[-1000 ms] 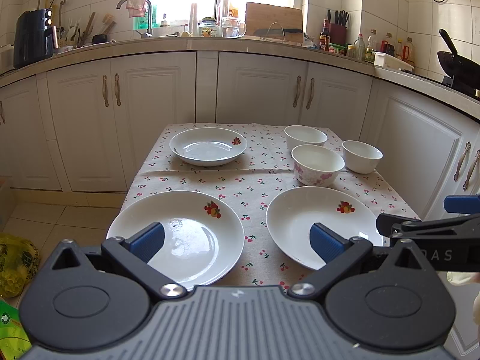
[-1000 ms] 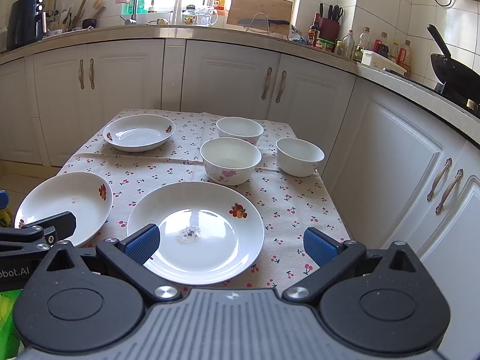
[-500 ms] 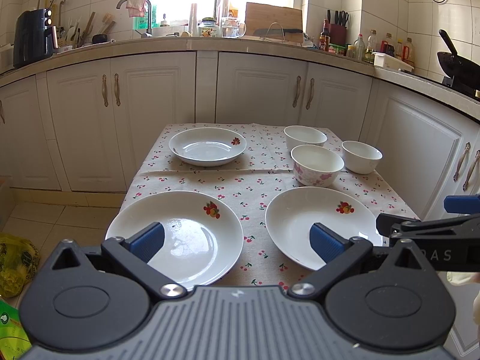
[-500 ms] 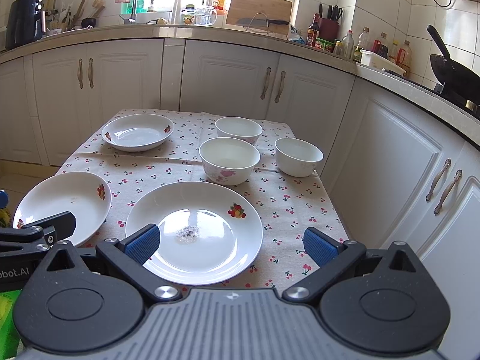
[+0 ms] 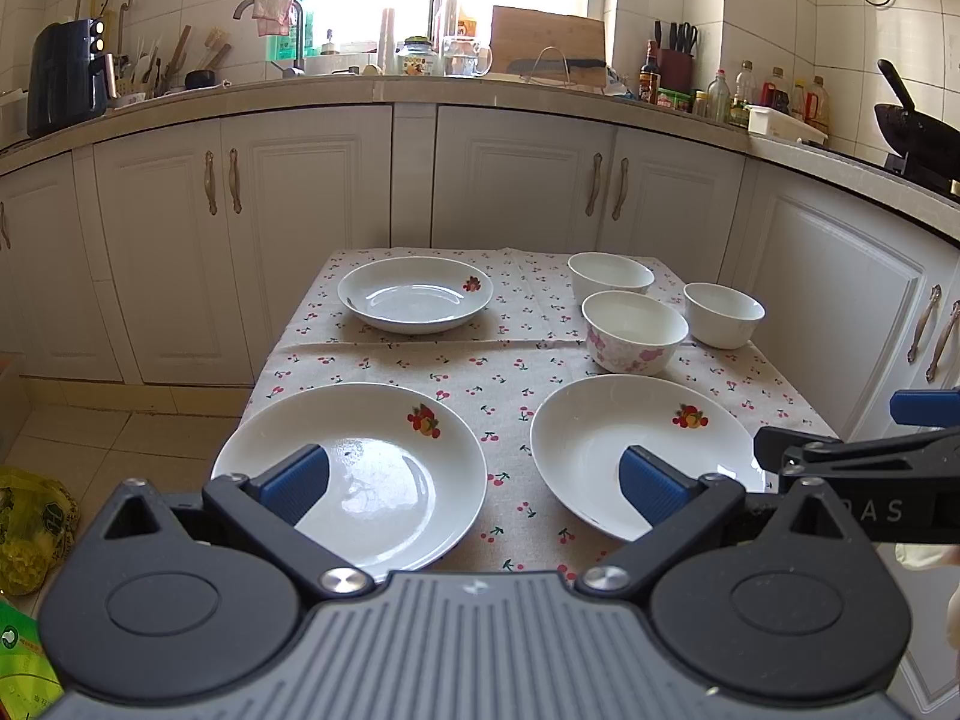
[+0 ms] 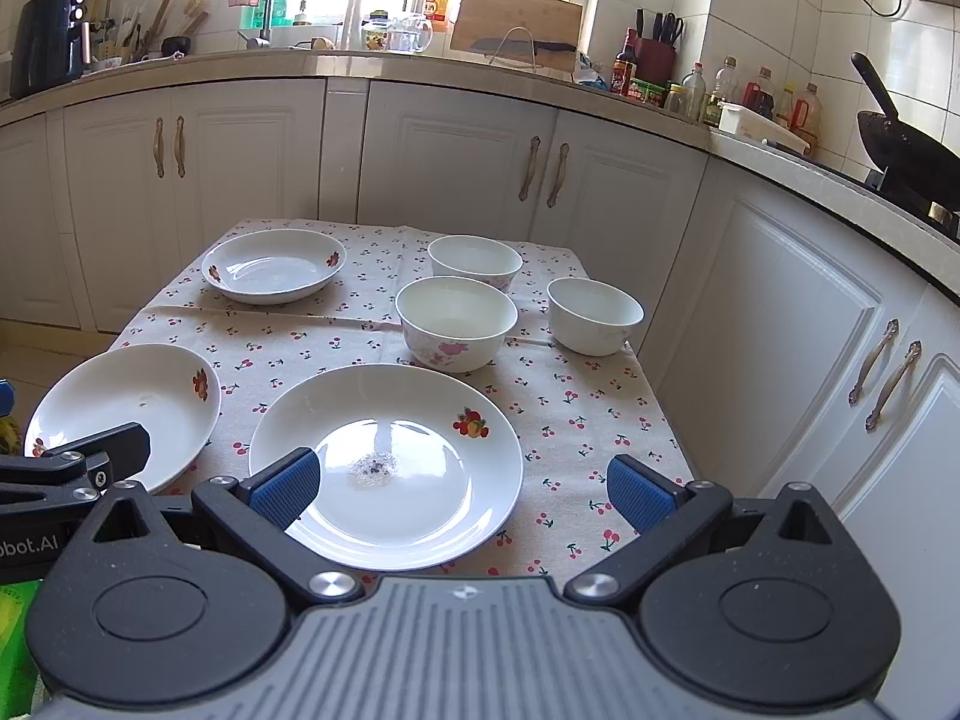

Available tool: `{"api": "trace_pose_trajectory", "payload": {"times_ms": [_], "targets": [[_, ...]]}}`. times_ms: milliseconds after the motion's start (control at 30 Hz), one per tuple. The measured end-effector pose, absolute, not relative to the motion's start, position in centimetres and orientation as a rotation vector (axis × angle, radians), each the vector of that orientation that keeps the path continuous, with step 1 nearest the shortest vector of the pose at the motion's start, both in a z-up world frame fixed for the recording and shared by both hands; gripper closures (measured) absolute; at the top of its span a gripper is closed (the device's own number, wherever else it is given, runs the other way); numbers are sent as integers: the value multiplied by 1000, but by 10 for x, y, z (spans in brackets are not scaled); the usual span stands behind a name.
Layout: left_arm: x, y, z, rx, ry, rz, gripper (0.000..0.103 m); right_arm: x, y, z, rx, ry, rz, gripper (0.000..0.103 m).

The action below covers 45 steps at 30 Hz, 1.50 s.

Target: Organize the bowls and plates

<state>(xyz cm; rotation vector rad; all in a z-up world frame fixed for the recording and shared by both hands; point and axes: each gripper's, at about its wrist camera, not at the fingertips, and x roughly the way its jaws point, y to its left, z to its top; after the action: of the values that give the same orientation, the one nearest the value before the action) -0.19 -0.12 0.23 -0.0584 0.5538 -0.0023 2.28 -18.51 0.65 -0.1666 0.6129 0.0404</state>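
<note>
Three white plates lie on a cherry-print tablecloth: near left plate (image 5: 384, 456) (image 6: 126, 402), near right plate (image 5: 624, 438) (image 6: 414, 450), far left plate (image 5: 415, 293) (image 6: 273, 266). Three white bowls stand at the far right: a floral bowl (image 5: 633, 331) (image 6: 456, 321), a back bowl (image 5: 609, 275) (image 6: 474, 261) and a right bowl (image 5: 723, 313) (image 6: 594, 313). My left gripper (image 5: 471, 480) is open and empty above the table's near edge, between the two near plates. My right gripper (image 6: 462, 489) is open and empty over the near right plate's front rim.
The small table (image 5: 474, 360) stands in a kitchen. White cabinets (image 5: 300, 210) run behind it and along the right (image 6: 810, 330). The counter holds a black appliance (image 5: 63, 81), bottles and a wok (image 6: 900, 147). A yellow bag (image 5: 30, 528) lies on the floor at the left.
Both grippers have crept slightly forward toward the table; the plates shift a little in view. Both stay open and empty.
</note>
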Motion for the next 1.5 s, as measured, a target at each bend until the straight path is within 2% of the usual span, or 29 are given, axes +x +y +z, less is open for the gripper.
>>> {"api": "trace_pose_trajectory", "payload": {"times_ms": [1200,1500], "targets": [[4,2,3,-48,539,-14,1,30,-185,8,-175,613,64,0],[8,12,3,37,487,-25,1,45,-188,21,-162,546,185,0]]}}
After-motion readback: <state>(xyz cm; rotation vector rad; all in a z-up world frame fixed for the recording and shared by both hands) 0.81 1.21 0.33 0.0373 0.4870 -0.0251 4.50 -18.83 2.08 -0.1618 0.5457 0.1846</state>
